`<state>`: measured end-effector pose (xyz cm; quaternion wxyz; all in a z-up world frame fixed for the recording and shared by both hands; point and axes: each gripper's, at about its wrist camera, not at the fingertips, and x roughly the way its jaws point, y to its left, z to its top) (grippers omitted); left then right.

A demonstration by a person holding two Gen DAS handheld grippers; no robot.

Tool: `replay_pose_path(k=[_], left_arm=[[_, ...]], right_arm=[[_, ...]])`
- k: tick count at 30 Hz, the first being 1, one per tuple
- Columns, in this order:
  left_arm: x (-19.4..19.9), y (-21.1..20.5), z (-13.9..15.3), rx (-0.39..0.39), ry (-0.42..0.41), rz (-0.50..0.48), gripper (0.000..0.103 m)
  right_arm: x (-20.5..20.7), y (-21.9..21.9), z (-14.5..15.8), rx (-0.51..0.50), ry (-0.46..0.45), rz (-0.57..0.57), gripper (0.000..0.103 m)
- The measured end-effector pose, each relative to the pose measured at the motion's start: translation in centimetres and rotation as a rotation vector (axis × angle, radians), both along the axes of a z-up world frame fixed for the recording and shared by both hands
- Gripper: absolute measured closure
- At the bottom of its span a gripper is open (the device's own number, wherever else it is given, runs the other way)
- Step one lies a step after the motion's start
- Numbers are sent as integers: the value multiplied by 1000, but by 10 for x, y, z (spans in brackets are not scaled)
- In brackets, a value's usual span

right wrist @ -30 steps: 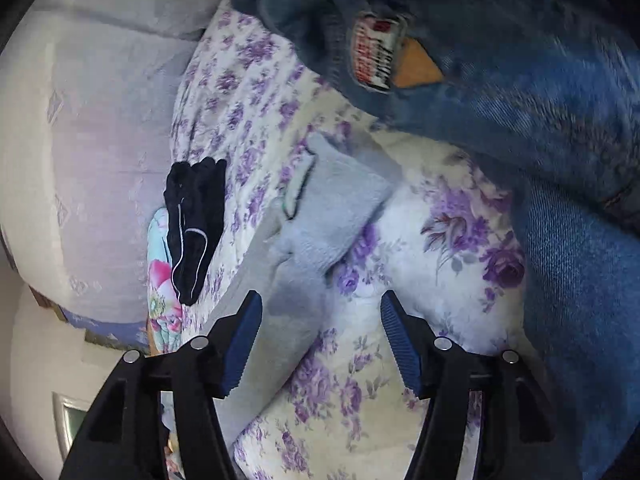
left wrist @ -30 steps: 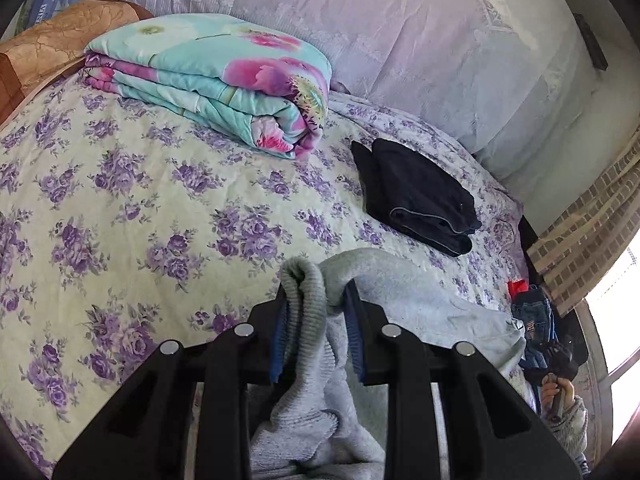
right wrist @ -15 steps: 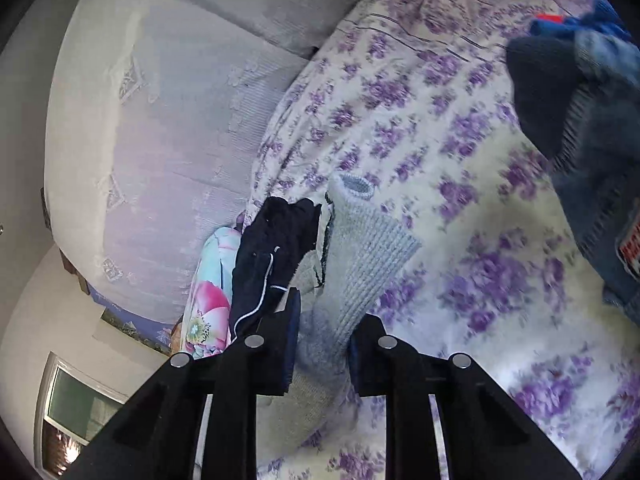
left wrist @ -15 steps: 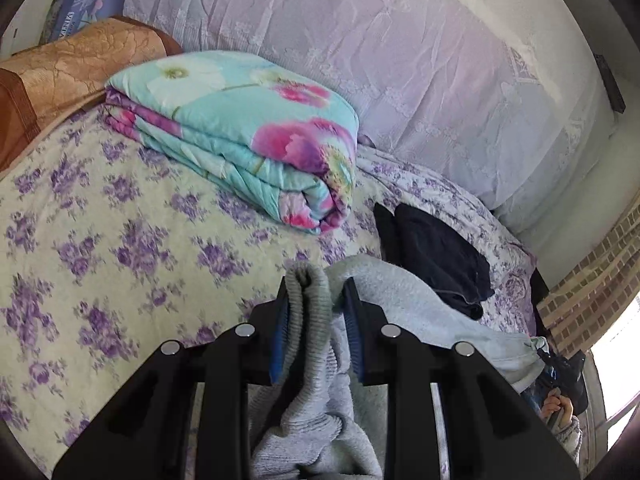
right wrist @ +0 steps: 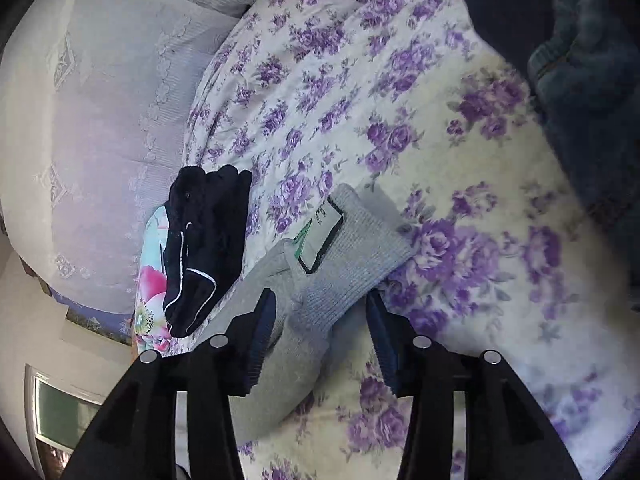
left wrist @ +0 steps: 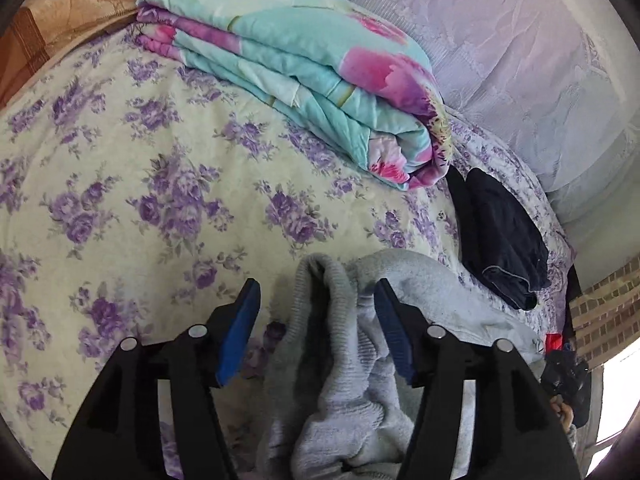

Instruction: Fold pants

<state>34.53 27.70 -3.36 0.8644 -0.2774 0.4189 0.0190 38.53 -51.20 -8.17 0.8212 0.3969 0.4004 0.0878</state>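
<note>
Grey knit pants (left wrist: 340, 360) lie bunched on the flowered bed sheet (left wrist: 160, 184). My left gripper (left wrist: 316, 296) is open, its blue pads on either side of a raised fold of the grey cloth, not pinching it. In the right wrist view the grey pants (right wrist: 344, 252) lie flat, ribbed waistband and white label facing up. My right gripper (right wrist: 320, 304) is open, its pads straddling the waistband end without gripping it.
A folded teal and pink quilt (left wrist: 304, 60) lies at the back of the bed. Folded dark pants (left wrist: 500, 236) lie beside it, also in the right wrist view (right wrist: 204, 240). A lilac lace headboard cover (right wrist: 88, 120) rises behind. Blue denim (right wrist: 592, 92) sits at upper right.
Both grippers have opened and let go of the grey pants. The left gripper moved forward toward the quilt. The right gripper shut on the waistband half a second ago, then opened.
</note>
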Motion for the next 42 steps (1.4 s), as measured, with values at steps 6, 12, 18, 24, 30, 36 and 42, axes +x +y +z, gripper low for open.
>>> replay_pose_path(k=[6,12,18,24,30,36,42], left_arm=[[-50,7,19,15,-64,0,40],[-88,-30,39,34,-144,-89,34],[-106,-54,37,57,-117,-143,33],[-127,-56,29,-1,-61,-157,27],[-142,-73,7,-140,0,-184,27],[-124,-92,-4,-230,30,-151,40],[-118,-88,-14,-266,22,-155,73]], right_arm=[[-36,11,24,-20,-106,58,54],[-22,82,25,-136,-105,300,54],[-31,50,-14,-43,86,203,66],[-128,37,32,-47,-21,220,40],[-234,13,44,-16,-68,150,36],[-304,-2,52,-36,-60,114,35],[-349,-18,62,-162,-33,187,27]])
